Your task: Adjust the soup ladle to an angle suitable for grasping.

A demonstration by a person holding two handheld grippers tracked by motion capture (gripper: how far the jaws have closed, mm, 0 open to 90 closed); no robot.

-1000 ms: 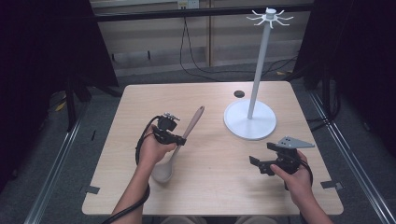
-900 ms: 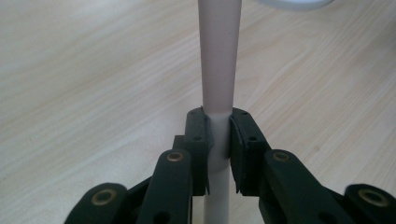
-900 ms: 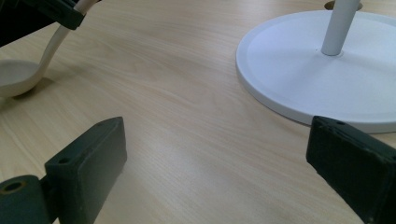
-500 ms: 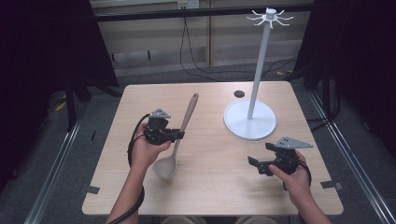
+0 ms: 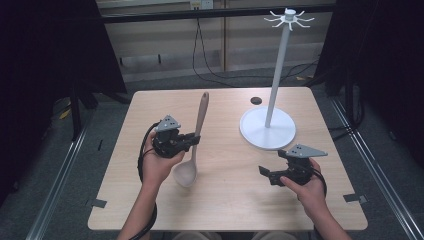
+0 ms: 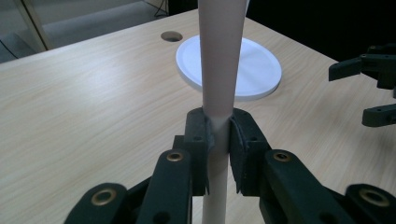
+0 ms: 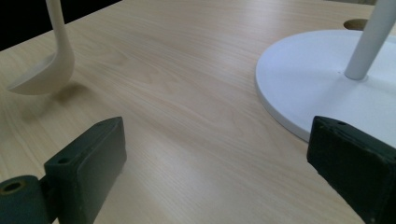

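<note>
The long pale wooden spoon (image 5: 193,145) stands nearly upright over the light wood-grain table (image 5: 225,200), its bowl low near the table top and its handle rising away toward the far edge; whether the bowl touches the wood I cannot tell. The left tongs (image 5: 192,140) are clamped on the handle partway up, and in the left gripper view the two black pads press the pale shaft from either side (image 6: 218,140). Judging by this, the pick-up is done; what is left, most likely, is to carry the spoon across to the white hanging stand with a round base, tall pole and hooked crown (image 5: 268,127) and hook it up there. That stand is well apart from the spoon, on the far right part of the table, beside a small dark hole (image 5: 256,100). The right tongs (image 5: 266,174) hover wide apart and empty near the stand's base, with bare table between their pads.
</note>
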